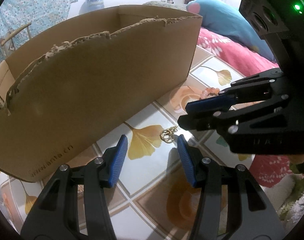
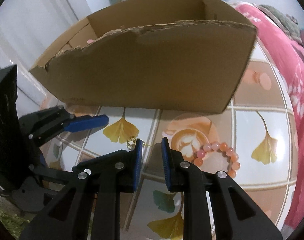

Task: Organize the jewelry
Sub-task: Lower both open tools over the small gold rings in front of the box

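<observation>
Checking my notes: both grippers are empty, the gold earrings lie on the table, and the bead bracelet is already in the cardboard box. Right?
Not quite. The bead bracelet is not in the cardboard box; the right wrist view shows it lying on the table. The rest holds.

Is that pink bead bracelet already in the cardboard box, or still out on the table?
Still out. The pink and orange bead bracelet lies on the leaf-patterned tabletop, in front of the torn brown cardboard box.

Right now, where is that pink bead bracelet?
The bead bracelet lies on the patterned tabletop in front of the cardboard box, just right of the right gripper in its own view, beside the printed coffee cup.
</observation>
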A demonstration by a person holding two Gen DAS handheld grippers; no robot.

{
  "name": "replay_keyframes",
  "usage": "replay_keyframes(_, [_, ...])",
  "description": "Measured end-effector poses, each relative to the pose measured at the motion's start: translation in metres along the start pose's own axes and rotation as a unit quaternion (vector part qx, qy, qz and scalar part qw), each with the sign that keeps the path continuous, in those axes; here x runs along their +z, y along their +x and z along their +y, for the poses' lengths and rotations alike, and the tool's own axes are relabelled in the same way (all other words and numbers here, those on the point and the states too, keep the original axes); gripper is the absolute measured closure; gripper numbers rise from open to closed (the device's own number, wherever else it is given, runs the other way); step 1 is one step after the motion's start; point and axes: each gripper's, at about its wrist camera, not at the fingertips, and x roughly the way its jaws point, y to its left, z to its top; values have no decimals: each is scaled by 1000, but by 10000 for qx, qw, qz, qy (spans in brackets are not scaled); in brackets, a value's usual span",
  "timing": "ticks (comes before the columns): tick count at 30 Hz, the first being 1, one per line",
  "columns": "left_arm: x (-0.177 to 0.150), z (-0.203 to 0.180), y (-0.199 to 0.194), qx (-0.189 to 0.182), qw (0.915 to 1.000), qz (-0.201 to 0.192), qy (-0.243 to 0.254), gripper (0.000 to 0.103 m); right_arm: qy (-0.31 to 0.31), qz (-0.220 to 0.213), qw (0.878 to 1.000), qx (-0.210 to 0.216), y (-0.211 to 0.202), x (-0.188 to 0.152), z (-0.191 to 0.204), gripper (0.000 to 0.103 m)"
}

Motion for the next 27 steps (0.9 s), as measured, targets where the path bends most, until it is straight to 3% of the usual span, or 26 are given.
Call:
replay_keyframes(13, [1,7,6,77,10000,17,-30,54,-438,102,9981,-428,14,0,25,83])
replay_keyframes(22, [0,3,7,174,9998,30,114,53,-377,34,9941,-1019,18,4,31,83])
replay_keyframes(27, [0,3,7,194,9998,40,78,53,-261,-161,9953,-920,9,5,34,83])
